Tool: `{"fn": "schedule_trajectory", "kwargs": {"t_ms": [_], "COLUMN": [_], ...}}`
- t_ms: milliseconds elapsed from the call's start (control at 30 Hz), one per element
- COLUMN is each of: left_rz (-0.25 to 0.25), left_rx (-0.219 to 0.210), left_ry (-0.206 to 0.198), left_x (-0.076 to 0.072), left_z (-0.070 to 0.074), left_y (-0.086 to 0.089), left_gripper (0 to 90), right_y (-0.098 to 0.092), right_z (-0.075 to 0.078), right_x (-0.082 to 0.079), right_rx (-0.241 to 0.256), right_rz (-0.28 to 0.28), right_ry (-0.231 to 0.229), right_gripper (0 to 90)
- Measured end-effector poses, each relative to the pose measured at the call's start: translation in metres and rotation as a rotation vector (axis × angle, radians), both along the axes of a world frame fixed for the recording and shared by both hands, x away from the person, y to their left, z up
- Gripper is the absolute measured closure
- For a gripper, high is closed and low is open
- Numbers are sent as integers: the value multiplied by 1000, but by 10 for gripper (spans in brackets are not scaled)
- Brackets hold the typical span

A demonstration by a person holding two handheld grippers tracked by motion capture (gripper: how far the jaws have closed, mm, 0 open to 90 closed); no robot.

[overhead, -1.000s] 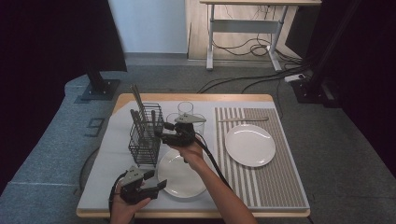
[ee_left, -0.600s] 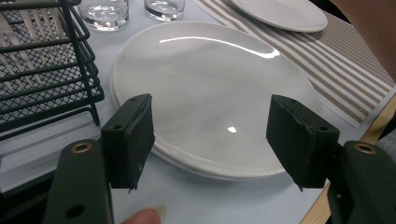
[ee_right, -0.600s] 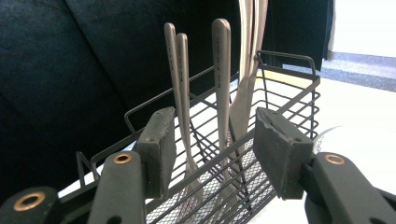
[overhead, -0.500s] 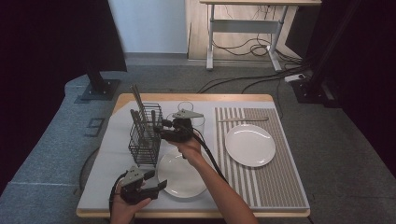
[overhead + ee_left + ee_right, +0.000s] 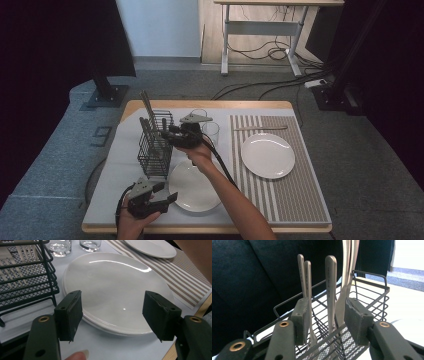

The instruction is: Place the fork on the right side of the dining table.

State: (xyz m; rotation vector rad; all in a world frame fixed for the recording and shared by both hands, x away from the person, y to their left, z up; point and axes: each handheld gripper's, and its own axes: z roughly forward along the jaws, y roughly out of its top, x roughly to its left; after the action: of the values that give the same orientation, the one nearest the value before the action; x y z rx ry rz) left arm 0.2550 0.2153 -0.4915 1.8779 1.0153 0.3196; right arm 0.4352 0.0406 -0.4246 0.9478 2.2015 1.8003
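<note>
Item 1, my right gripper [image 5: 325, 322]: jaws apart at a middling gap, empty, raised at the rim of the wire cutlery basket [image 5: 367, 293]. Between the pads stands one flat steel handle [image 5: 331, 285], upright and not yet touched on either side. In the high view this gripper [image 5: 167, 135] sits at the basket's [image 5: 154, 150] 3 o'clock side.

Item 2, cutlery in the basket: two slim handles [image 5: 304, 277] at 10 o'clock of the centred handle, close together; a taller pair [image 5: 348, 267] at 1 o'clock, leaning slightly. Which pieces are forks, knives or spoons I cannot tell, since the working ends are hidden behind the mesh.

Item 3, my left gripper [image 5: 113, 315]: jaws wide, empty, hovering low over the near edge of the white plate [image 5: 112, 290]. In the high view it [image 5: 167, 196] rests at the plate's [image 5: 195, 187] 9 o'clock.

Item 4, surroundings: two glasses [image 5: 60, 246] at the plate's 12 o'clock; a second plate [image 5: 267, 155] on the striped mat [image 5: 300, 200] at 3 o'clock, with one utensil [image 5: 260, 128] laid at its 12 o'clock.

Step in hand, as I judge it: picking a piece of cutlery from the basket to set a place. Next move calls for closing squarely on the centred handle, then lifting straight up so the neighbours and the wire rim are not dragged.
</note>
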Motion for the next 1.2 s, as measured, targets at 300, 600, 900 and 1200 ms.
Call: {"fn": "schedule_trajectory", "kwargs": {"t_ms": [300, 600, 900, 1200], "left_rz": [5, 7, 8, 7], "left_rx": [-3, -5, -5, -3], "left_ry": [0, -2, 0, 1], "left_x": [0, 0, 0, 0], "left_z": [0, 0, 0, 0], "left_y": [1, 2, 3, 3], "left_gripper": [323, 324, 324, 325], "right_y": [5, 13, 13, 8], "right_z": [0, 1, 4, 9], "right_x": [8, 11, 6, 4], "right_rx": [12, -8, -26, 4], "right_rz": [-1, 10, 11, -5], "right_ry": [-5, -27, -56, -83], "right_gripper": [627, 792, 824, 856]}}
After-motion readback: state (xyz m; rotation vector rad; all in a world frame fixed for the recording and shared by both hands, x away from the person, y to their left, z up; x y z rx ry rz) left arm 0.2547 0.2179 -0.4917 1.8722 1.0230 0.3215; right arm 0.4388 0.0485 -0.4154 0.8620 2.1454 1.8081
